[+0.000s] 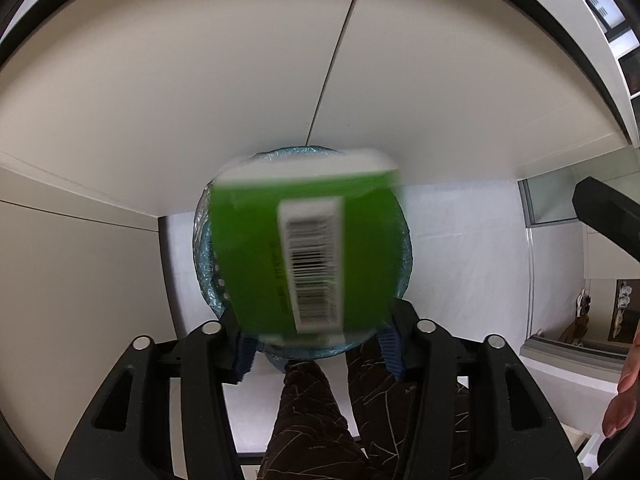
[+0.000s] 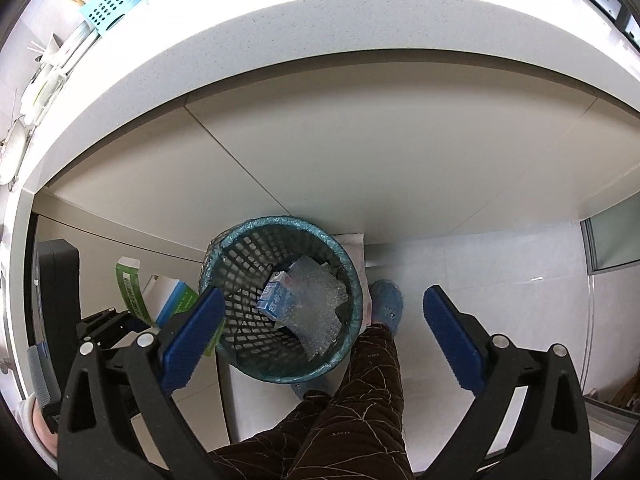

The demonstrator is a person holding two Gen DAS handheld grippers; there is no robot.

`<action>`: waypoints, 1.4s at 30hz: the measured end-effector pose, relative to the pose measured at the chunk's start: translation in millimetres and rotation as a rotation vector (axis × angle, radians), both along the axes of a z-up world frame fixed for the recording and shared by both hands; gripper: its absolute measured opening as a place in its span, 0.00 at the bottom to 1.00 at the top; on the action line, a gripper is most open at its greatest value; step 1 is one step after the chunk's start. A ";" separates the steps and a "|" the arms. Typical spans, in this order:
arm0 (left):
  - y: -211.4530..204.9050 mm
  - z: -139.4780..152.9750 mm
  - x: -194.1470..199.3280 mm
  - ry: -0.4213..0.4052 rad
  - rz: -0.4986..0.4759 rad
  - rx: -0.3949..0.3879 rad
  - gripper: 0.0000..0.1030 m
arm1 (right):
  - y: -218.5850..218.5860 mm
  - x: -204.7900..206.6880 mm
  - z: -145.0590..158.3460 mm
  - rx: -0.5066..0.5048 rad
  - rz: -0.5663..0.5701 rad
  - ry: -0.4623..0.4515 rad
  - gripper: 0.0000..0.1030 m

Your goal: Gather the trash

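Left wrist view shows us a blurred green carton (image 1: 308,252) hiding most of the bin (image 1: 202,240) between parted left tongs (image 1: 318,354), whether gripped we cannot tell, while right tongs (image 2: 324,312) gape empty.

One teal mesh bin (image 2: 280,300), lined. Inside bin: one blue-white carton (image 2: 276,298), one bubble-wrap piece (image 2: 316,312). One green box (image 1: 308,252) with barcode. Two grippers: left gripper (image 1: 316,352), right gripper (image 2: 324,336). One blue shoe cover (image 2: 386,304). One blue perforated holder (image 2: 108,4) on bench (image 2: 320,36).
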State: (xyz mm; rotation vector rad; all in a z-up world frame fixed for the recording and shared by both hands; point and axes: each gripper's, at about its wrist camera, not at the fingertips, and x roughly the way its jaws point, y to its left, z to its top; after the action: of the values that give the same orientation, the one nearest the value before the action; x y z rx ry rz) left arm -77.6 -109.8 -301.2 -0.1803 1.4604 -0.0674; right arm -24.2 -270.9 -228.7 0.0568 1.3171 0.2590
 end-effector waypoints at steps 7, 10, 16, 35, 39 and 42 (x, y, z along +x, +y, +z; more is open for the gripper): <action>10.1 4.7 -5.7 -0.030 0.035 0.013 0.77 | 4.5 -2.2 -4.0 -0.006 0.008 -0.004 0.93; 14.0 11.1 -7.2 -0.051 0.043 0.017 0.84 | 4.9 -1.9 -4.3 -0.010 0.005 -0.006 0.93; 13.8 45.9 -8.8 -0.136 0.060 0.008 0.94 | 10.1 -1.9 13.5 -0.018 0.019 -0.050 0.93; 48.9 261.9 -39.3 -0.385 0.119 0.091 0.94 | 42.1 -33.8 204.6 -0.023 0.043 -0.265 0.93; 56.3 288.2 -51.3 -0.405 0.134 0.132 0.94 | 43.4 -44.0 235.4 -0.013 0.035 -0.287 0.93; 61.5 303.1 -58.1 -0.401 0.154 0.151 0.94 | 42.7 -51.9 250.3 -0.017 0.038 -0.297 0.93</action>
State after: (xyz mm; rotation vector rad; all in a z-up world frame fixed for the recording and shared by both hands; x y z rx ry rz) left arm -135.7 -48.3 1.9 -0.1453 1.0437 0.1259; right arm -76.2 -228.2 21.5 -0.0203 1.0258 0.2774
